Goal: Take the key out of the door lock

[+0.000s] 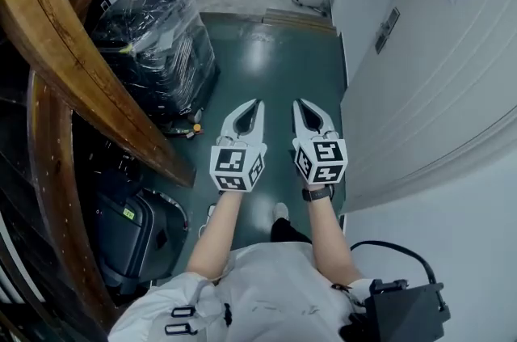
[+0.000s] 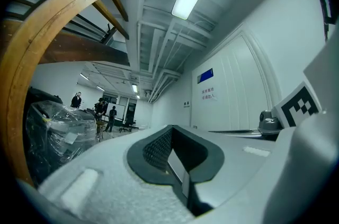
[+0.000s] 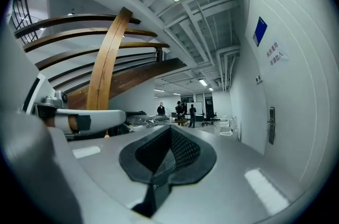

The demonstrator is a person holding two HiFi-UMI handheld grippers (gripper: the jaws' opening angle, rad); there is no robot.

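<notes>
Left gripper (image 1: pixel 256 104) and right gripper (image 1: pixel 300 104) closed, empty; we should open one nearing the door lock (image 1: pixel 387 30) at two o'clock (key probably too small to see).

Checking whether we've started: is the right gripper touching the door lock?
No, the right gripper is out over the floor, and the door lock sits well ahead of it, untouched.

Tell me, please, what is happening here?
A person holds a gripper in each hand, out in front over the green floor. The left gripper and the right gripper are both shut and empty. The white door is on the right; its lock plate lies ahead, untouched.
</notes>
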